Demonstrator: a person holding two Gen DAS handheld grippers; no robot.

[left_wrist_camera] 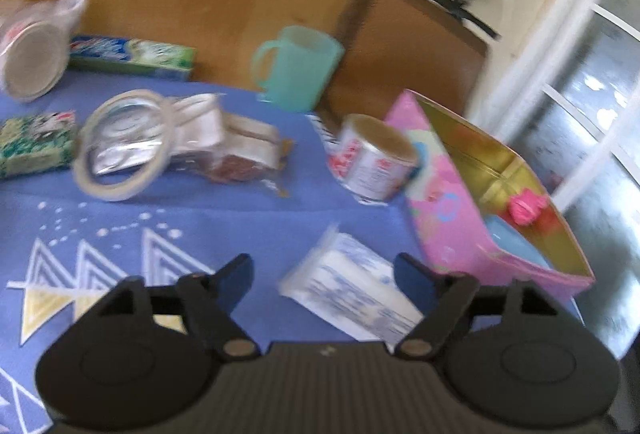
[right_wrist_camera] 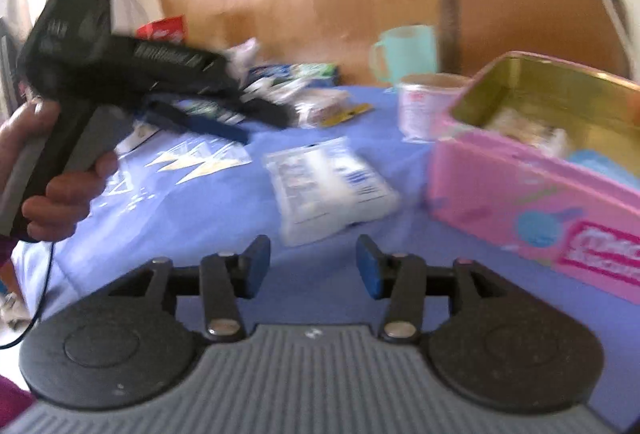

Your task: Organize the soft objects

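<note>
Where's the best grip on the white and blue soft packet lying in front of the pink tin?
Probably across the short width of the white and blue packet, near its middle, coming down from above with the right tool, which is open and already lined up on it. It lies flat on the blue cloth, clear of the pink tin, so both long edges look free for the fingers. Blur hides finer detail.

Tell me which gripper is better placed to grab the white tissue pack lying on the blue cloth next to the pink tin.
Left, probably. The left gripper is open with the tissue pack already partly between its fingers. The right gripper is also open, but the pack lies further ahead of it. The pink tin is close by.
</note>
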